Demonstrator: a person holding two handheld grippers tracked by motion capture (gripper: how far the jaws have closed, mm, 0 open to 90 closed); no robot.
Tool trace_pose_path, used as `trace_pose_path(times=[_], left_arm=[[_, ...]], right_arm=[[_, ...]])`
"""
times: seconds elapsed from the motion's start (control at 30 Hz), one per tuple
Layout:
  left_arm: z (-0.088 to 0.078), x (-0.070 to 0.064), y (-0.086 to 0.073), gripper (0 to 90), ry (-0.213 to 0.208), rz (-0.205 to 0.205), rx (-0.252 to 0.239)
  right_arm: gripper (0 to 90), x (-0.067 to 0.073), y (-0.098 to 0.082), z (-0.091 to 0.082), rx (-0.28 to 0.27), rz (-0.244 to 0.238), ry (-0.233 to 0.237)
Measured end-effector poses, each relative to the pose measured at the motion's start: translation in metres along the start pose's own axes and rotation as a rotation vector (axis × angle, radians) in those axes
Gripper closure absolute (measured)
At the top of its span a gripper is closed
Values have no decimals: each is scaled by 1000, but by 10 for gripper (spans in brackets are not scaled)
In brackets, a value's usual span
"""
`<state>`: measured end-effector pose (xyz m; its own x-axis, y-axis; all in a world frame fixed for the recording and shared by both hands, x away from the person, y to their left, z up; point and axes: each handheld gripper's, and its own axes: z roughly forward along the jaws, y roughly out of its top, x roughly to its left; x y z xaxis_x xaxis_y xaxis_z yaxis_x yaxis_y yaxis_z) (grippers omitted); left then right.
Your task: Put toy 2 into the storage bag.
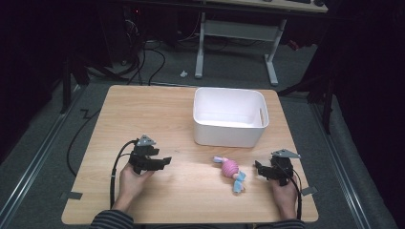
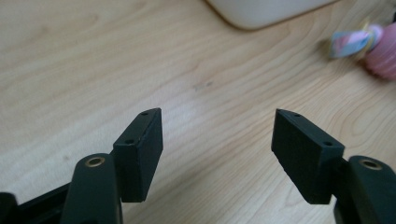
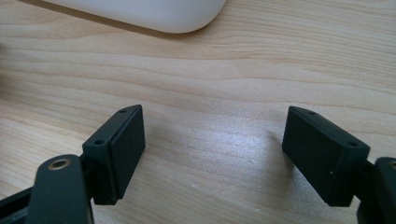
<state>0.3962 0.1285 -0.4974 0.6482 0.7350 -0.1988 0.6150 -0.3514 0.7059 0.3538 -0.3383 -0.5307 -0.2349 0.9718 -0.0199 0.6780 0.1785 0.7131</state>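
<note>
The toy (image 1: 231, 171), a pink ribbed body with pale blue ends, lies on the table (image 1: 143, 109) right of centre in the lower half of the high view, just below the white bin (image 1: 229, 117) and apart from it. In the left gripper view it sits at the upper right edge (image 2: 373, 44).

The right gripper (image 1: 259, 170) rests just right of the toy, jaws spread with bare wood between them, grasping nothing. The left gripper (image 1: 165, 161) sits at lower left, well apart from the toy, likewise released and empty.

The step looks like a pick-up for the bin. The right gripper is the closer one (my judgement): bring it in low, straddle the ribbed middle rather than a soft end, and close squarely so the toy does not roll.

No brand, label or writing can be read anywhere.
</note>
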Motion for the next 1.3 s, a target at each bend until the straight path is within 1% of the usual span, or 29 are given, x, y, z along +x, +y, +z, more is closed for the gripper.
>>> trace_pose_path(times=[0.03, 0.07, 0.13, 0.2, 0.23, 0.3, 0.37, 0.4, 0.43, 0.57, 0.63, 0.7, 0.8, 0.87, 0.93, 1.0, 1.03, 1.13, 1.3], left_arm=[[3, 0, -3, 343, 12, 1, 18], [4, 1, -5, 342, 19, 7, 23], [6, 2, -7, 342, 26, 3, 27], [9, 4, -9, 342, 36, -6, 16], [10, 4, -10, 342, 52, -5, 3], [12, 4, -11, 342, 73, 3, -6], [14, 5, -12, 339, 117, 23, -12], [15, 5, -12, 339, 124, 26, -17], [16, 6, -13, 339, 127, 21, -25], [21, 10, -14, 337, 145, 17, -20], [23, 12, -14, 334, 161, 21, -19], [27, 13, -16, 331, 169, 17, -15], [28, 14, -18, 330, 184, 15, -39], [28, 15, -19, 337, 187, 12, -49], [30, 14, -20, 332, 190, 22, -59], [31, 12, -21, 321, 209, 39, -56], [32, 10, -21, 315, 226, 49, -51], [31, 11, -21, 281, 230, 38, -48], [31, 10, -21, 267, 233, 38, -48]], right_arm=[[214, 0, 0, 0, 0, 0, 0], [214, 0, 0, 0, 0, 0, 0], [214, 0, 0, 0, 0, -1, 1], [214, 0, 0, 0, -1, -2, 2], [214, 0, 0, 0, 0, -1, 1], [214, 0, 0, 0, 0, -1, 1], [214, 0, 0, 0, 0, -1, 1], [214, 0, 0, 0, 0, -1, 2], [214, 0, 0, 0, 0, -1, 2], [214, 1, 1, 1, 2, 0, 5], [214, 1, 1, 1, 0, -9, 10], [213, 1, 2, 1, 1, -13, 14], [200, 2, 2, 2, 4, -10, 16], [194, 2, 2, 2, 3, -15, 17], [192, 2, 2, 2, 5, -15, 19], [191, 2, 2, 2, 5, -15, 19], [191, 2, 2, 2, 5, -15, 19], [191, 3, 2, 2, 5, -13, 17], [191, 2, 2, 2, 5, -16, 19]])
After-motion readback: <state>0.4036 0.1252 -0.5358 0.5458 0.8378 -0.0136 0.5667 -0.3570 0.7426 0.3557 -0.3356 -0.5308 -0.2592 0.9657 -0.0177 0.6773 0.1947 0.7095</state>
